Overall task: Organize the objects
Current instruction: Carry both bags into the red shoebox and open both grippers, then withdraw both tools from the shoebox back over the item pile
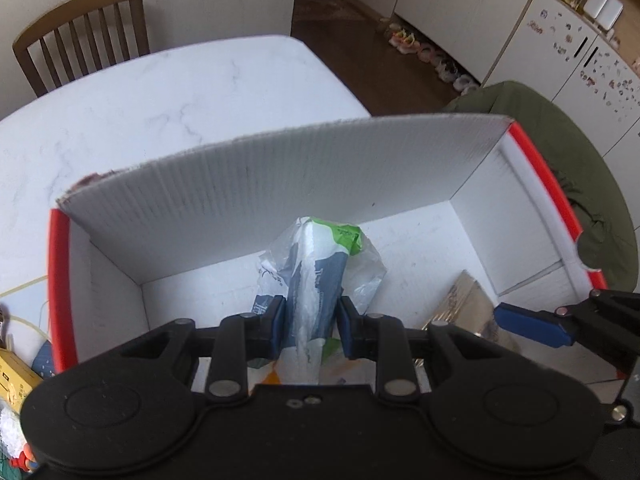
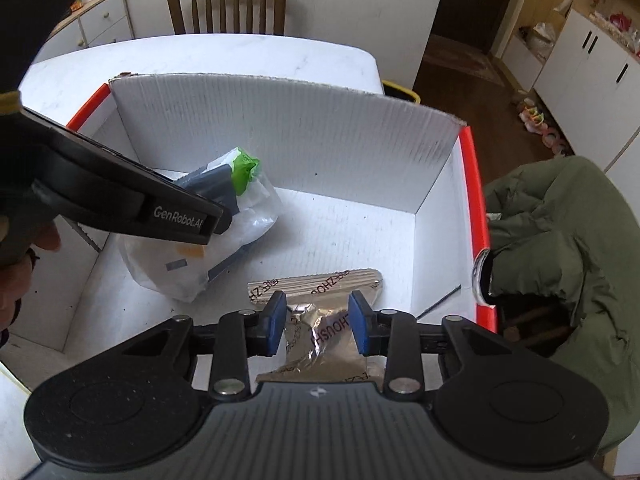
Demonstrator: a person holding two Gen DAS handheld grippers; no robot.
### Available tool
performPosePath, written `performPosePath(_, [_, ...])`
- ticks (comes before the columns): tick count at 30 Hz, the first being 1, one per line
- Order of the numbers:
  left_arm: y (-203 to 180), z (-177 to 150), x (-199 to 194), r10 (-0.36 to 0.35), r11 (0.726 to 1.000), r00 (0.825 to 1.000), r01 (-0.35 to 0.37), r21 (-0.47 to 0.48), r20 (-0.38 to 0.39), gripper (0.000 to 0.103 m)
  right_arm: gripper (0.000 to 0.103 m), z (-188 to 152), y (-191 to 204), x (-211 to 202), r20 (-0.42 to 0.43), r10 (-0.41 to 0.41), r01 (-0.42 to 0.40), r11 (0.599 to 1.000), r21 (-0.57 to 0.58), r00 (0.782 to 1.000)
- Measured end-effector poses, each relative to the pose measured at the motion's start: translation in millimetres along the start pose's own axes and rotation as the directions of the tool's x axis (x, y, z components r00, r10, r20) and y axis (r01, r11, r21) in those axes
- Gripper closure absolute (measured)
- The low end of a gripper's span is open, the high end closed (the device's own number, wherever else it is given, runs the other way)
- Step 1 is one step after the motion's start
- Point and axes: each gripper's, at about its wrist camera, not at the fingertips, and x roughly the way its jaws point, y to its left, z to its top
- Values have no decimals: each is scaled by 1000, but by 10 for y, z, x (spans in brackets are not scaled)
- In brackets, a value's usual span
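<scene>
Left wrist view: a white marble-look table (image 1: pixel 168 96) is seen under a white corrugated box (image 1: pixel 280 168) w/ red outer sides, one tall flap raised at the far side. Inside the box, a clear plastic bag (image 1: pixel 316 276) printed in blue, white & green is pinched between the blue pads of the left gripper (image 1: pixel 311 325), jaws clenched on the bag's middle; the bag's lower end appears to rest on the box floor. A silver foil packet (image 1: pixel 472 304) lies on the floor to the right, near the right gripper's blue fingertip (image 1: pixel 528 326) entering from that side. A wooden chair (image 1: pixel 84 36) is set at the table's far edge, a green padded jacket (image 1: pixel 576 168) is draped just beyond the box's right wall, and white cabinets (image 1: pixel 560 36) line the background. A yellow carton (image 1: pixel 14 376) is partly visible at the lower left, outside the box.

Right wrist view: the same box (image 2: pixel 288 132) is shown from the other side. The right gripper (image 2: pixel 318 326) is closed on the foil packet (image 2: pixel 324 328), which is crumpled between the pads, its far end lying flat on the box floor. The plastic bag (image 2: pixel 224 224) sits toward the box's left-rear, held by the left gripper (image 2: pixel 218 216), whose pads are hidden behind its body. The jacket (image 2: pixel 560 248) is seen beside the right wall; a hand (image 2: pixel 24 264) is partly visible at the left edge.
</scene>
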Motion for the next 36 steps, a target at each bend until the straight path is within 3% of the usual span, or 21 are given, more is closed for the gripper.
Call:
performPosePath(8, [26, -27, 100, 1, 1000, 1000, -1, -9, -31, 69, 69, 56, -88, -156, 40, 45, -46, 999, 27, 998])
performPosePath(10, [17, -30, 71, 14, 1000, 1000, -14, -10, -24, 58, 66, 74, -109, -242, 57, 60, -63, 997, 40, 997])
performPosePath(12, [4, -41, 5, 19, 1000, 1000, -19, 4, -7, 42, 56, 79, -125, -340, 78, 75, -79, 996, 50, 994])
performPosePath(14, [-32, -49, -68, 23, 1000, 1000, -23, 19, 22, 40, 48, 75, -154, -428, 99, 79, -85, 995, 58, 992])
performPosePath(17, [-24, -78, -264, 10, 1000, 998, -11, 19, 57, 38, 47, 55, -206, -526, 116, 85, -94, 993, 74, 990])
performPosePath(20, [-22, -99, -531, 7, 1000, 993, -10, 20, 115, 28, 43, 38, -219, -676, 130, 86, -97, 992, 86, 988])
performPosePath(28, [112, -108, -1216, -8, 1000, 969, 3, 23, 247, 22, 31, 106, -20, -1215, 232, 96, -104, 994, 25, 968])
performPosePath(30, [135, -146, -1336, 6, 1000, 964, -11, 19, 264, 21, 23, 141, 44, -1354, 256, 98, -105, 994, 17, 962])
performPosePath(36, [279, -289, -1541, 53, 999, 954, -54, -4, 297, 21, 22, 226, 204, -1644, 283, 118, -129, 991, 20, 952])
